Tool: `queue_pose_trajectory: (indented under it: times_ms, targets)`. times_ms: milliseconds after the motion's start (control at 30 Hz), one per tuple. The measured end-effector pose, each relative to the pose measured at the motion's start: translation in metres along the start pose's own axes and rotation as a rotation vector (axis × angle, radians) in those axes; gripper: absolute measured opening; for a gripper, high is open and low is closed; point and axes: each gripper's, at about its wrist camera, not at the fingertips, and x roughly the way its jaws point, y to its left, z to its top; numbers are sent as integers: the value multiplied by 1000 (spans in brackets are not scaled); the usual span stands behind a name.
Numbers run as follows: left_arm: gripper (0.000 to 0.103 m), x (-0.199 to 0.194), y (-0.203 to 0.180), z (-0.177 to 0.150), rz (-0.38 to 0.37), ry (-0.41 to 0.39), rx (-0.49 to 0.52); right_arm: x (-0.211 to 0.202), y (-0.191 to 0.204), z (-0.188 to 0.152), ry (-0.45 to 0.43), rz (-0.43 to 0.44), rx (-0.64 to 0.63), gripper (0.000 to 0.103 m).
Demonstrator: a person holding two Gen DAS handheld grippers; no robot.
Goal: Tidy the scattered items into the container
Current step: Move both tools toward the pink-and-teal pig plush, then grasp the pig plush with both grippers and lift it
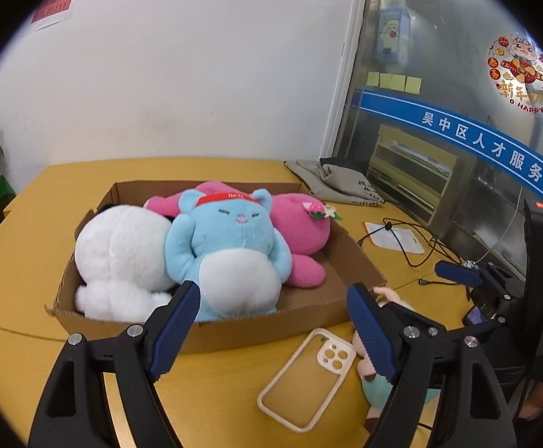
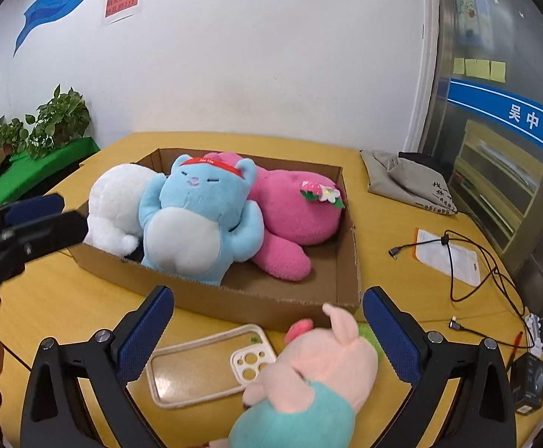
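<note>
Toys already fill much of the cardboard box [image 2: 346,257] on the yellow bench [image 2: 66,306]: a white plush [image 2: 116,201], a blue cat plush [image 2: 200,220] and a pink plush [image 2: 293,216]. Left out on the bench, just in front of the box, are a pink pig plush [image 2: 320,369] and a phone case [image 2: 211,366]. The right gripper [image 2: 267,330] hangs over the pig with jaws spread wide, holding nothing. The left gripper [image 1: 273,323] is spread wide and empty too.

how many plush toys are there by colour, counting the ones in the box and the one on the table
White: 1
Blue: 1
Magenta pink: 1
Pale pink pig in a teal top: 1
Total: 4, with 3 in the cardboard box.
</note>
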Motion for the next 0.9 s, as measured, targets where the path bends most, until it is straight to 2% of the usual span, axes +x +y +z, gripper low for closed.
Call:
queue_pose_trajectory:
  times_ms: [367,533,667,767,900]
  targets:
    - [81,-1,-2,-14,-21,34,-24,-7,-1,-12,19,-9,23,103]
    - [81,1,-3,-16,-32,48,-24,-15,-5,-15,-3,30,53,103]
    - [81,2,-2,-19,-42,57,-26,-25,-21,-27,-11,-3,83,103]
    - [81,4,-1,-22,-53,63,-36,-27,-41,-48,27,-25,152,103]
    - [81,12,-2,-28,-73,91,-53,-9,-55,-84,129,9,245,103]
